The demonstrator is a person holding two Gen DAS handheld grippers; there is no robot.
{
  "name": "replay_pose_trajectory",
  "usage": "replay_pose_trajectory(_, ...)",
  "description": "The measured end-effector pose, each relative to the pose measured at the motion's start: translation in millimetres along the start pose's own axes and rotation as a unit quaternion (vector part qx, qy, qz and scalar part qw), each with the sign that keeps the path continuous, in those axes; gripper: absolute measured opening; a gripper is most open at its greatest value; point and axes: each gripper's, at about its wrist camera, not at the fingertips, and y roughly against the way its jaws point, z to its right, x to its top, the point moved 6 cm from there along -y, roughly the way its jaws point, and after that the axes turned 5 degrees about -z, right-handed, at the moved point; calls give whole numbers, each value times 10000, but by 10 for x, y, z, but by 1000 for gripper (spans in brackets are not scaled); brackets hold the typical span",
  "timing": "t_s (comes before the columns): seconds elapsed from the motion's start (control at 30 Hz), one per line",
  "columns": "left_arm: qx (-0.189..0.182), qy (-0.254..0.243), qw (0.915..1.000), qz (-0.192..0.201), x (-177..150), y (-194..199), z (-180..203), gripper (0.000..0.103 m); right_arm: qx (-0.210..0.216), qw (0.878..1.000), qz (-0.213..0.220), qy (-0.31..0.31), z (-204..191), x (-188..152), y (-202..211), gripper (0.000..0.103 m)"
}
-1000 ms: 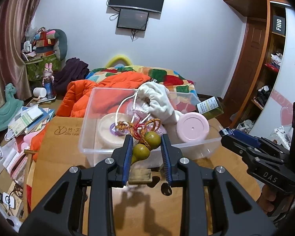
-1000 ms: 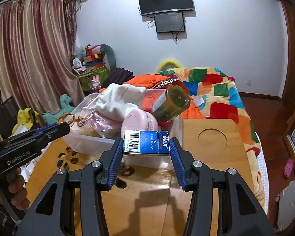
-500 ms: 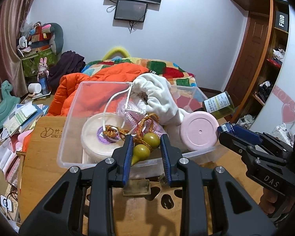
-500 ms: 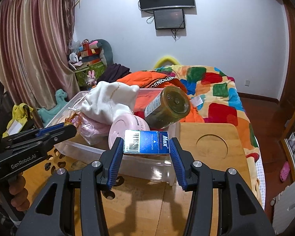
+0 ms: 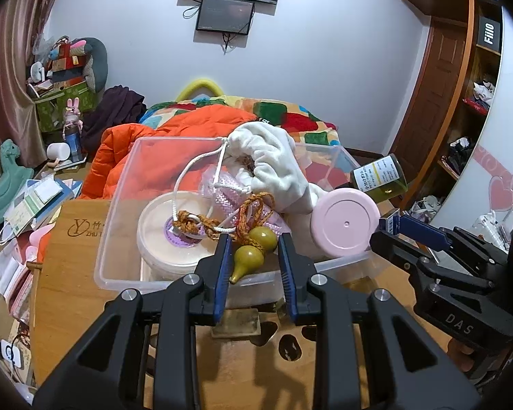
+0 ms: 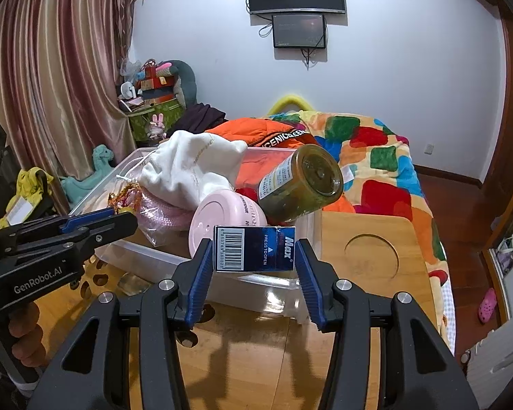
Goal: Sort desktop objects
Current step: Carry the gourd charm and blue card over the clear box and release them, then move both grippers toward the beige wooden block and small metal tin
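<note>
Both grippers have come forward since the earlier frames, so the clear plastic bin (image 5: 119, 239) now fills more of each view and its near rim sits just ahead of the fingertips. The left gripper (image 5: 253, 256) is clamped on a small green gourd charm (image 5: 253, 253), whose braided orange cord (image 5: 253, 205) trails up onto the things already in the bin; the charm hangs at the bin's near wall, about level with the rim. The right gripper (image 6: 254, 256) is closed on a dark blue staple box (image 6: 254, 248), held flat with its barcode facing the camera, just short of the bin's front edge and above the wooden tabletop (image 6: 369, 273).

Much of the sorting looks done. The bin already holds a white drawstring pouch (image 5: 273, 167), a pink mesh bag (image 5: 225, 191), a round cream tub (image 5: 167, 235), a pink round case (image 5: 345, 225) and a glass jar (image 6: 301, 184) lying tilted on top. What appears to remain is dropping in the two items in hand. Little else shows on the tabletop near the bin, apart from a small flat object (image 5: 236, 321) under the left gripper, which cannot be identified. With the bin piled high on the right, the staple box may need a spot that will not slide off.
</note>
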Motion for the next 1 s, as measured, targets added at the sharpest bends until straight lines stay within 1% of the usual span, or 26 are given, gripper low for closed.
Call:
replay_pose_trajectory(0.13, 17, 18, 10000, 28, -11, 63, -20, 27, -57, 10000, 0, 32, -28, -13, 41, 45)
replay_pose_trajectory(0.27, 115, 24, 9999, 76, -20, 125, -71, 27, -153, 9999, 2, 41, -39, -22, 76, 46)
replay_pose_trajectory(0.33, 156, 56, 9998, 84, -22, 141, -101, 27, -213, 9998, 12, 36, -35, -22, 89, 51)
replay_pose_trajectory(0.4, 141, 120, 9998, 81, -29, 160, -137, 27, -254, 9997, 49, 28, -27, -24, 113, 53)
replay_pose_trajectory(0.5, 130, 168, 9997, 97, -33, 204, -175, 27, -295, 9995, 70, 20, -16, -26, 145, 53)
replay_pose_trajectory(0.73, 142, 199, 9995, 212, -74, 344, -232, 28, -134, 9999, 91, 24, -115, -56, 231, 53)
replay_pose_trajectory(0.83, 143, 217, 9995, 186, -151, 368, -263, 29, -96, 9999, 49, 90, -192, -98, 225, 53)
replay_pose_trajectory(1.0, 122, 287, 9995, 60, -302, 358, -329, 29, 40, 9998, -155, 152, -338, -214, 139, 53)
